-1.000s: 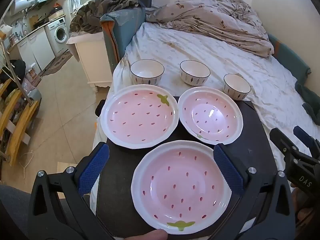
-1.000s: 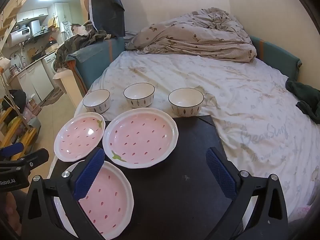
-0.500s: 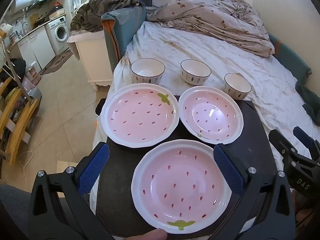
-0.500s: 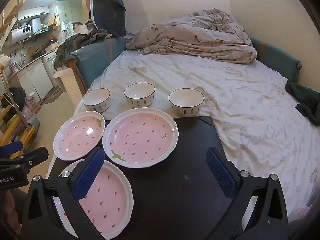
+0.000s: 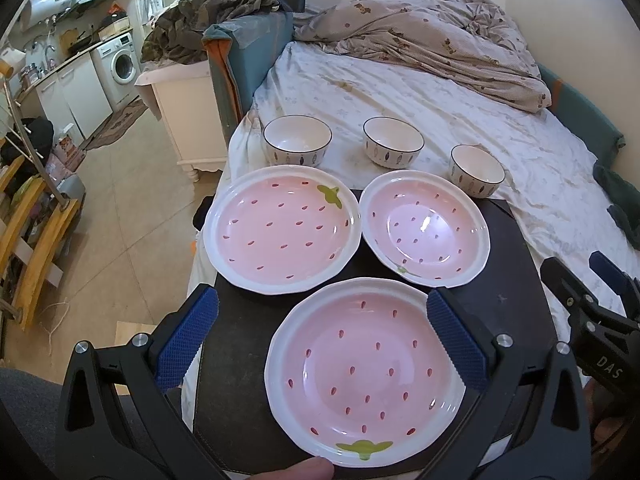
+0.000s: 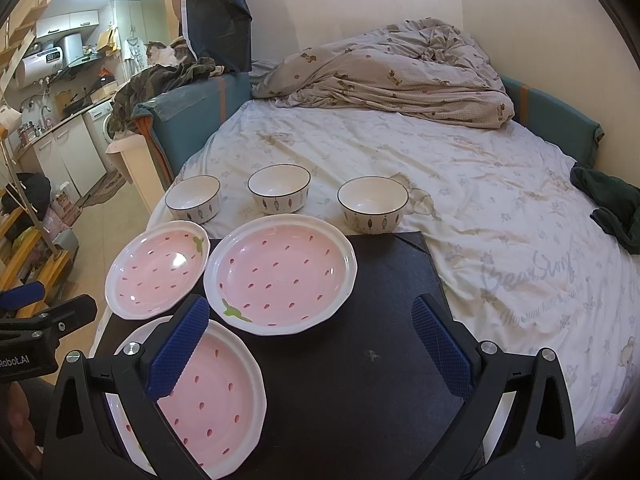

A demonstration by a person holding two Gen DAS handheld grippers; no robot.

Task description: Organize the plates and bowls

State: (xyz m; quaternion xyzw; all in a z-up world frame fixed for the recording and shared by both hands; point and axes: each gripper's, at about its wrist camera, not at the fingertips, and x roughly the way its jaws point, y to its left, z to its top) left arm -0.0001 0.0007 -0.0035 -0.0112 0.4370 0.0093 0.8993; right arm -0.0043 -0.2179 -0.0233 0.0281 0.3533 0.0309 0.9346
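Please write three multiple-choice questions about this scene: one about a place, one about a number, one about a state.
1. Where do the three bowls stand?
A. on the black board
B. on the bed sheet behind the plates
C. inside the plates

2. How many pink strawberry plates are there?
A. two
B. three
C. four

3. How is the left gripper?
A. open, holding nothing
B. shut on a bowl
C. shut on a plate

Answers:
1 B: the bowls rest on the bed sheet, past the black board.
2 B: three plates lie there.
3 A: the left gripper has its fingers wide apart above the nearest plate.
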